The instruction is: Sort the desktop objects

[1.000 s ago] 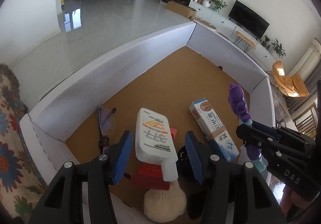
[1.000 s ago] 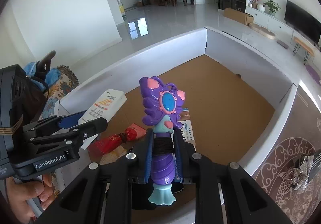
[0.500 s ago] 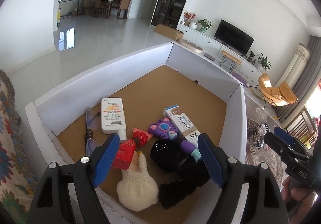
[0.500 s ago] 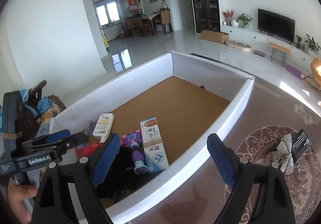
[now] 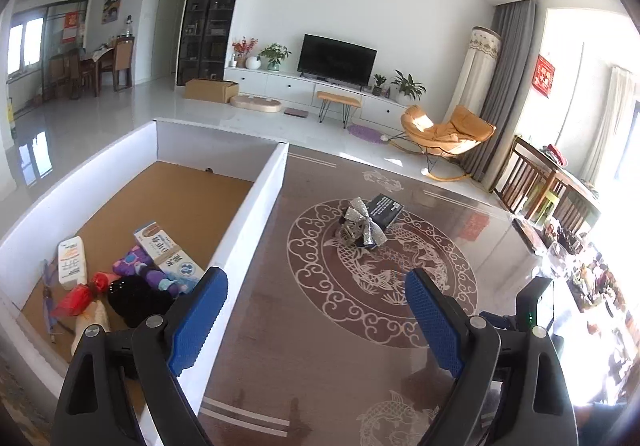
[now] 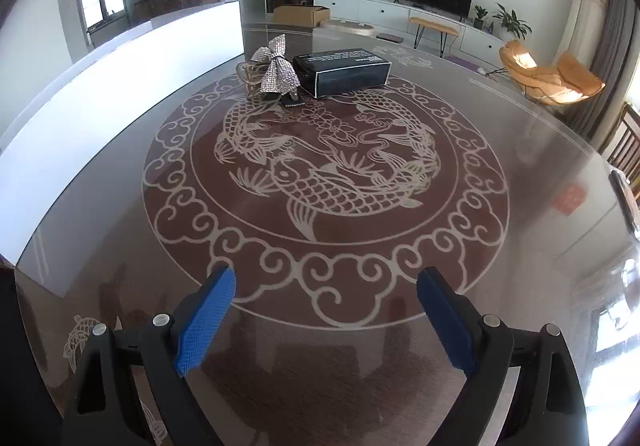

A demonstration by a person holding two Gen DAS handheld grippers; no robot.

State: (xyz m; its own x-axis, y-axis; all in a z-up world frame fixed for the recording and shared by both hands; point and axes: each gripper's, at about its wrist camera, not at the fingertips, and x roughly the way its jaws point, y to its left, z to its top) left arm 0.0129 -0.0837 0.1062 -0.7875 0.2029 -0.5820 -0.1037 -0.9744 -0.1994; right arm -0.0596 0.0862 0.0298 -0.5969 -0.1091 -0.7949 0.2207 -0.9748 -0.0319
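Observation:
A white-walled box [image 5: 256, 202] with a brown floor stands at the table's left. In its near corner lie a white bottle [image 5: 72, 260], a purple toy [image 5: 140, 270], a blue-and-white carton [image 5: 168, 252], a red packet [image 5: 76, 296], a black knit item [image 5: 136, 300] and a cream knit item [image 5: 92, 326]. A silver bow [image 6: 276, 66] and a black box [image 6: 342, 70] lie at the table's middle; both also show in the left wrist view [image 5: 366, 226]. My left gripper [image 5: 316, 310] is open and empty over the table beside the box wall. My right gripper [image 6: 326, 316] is open and empty above the table.
The round glass table [image 6: 500, 266] carries a carp pattern. The white box wall [image 6: 100, 114] runs along its left side. My right gripper's body [image 5: 536, 306] shows at the right of the left wrist view. Chairs and clutter stand beyond the table's right edge [image 5: 560, 238].
Both grippers let go of the white bottle and purple toy in the box, opened, then drew back and swung right toward the bow and black box.

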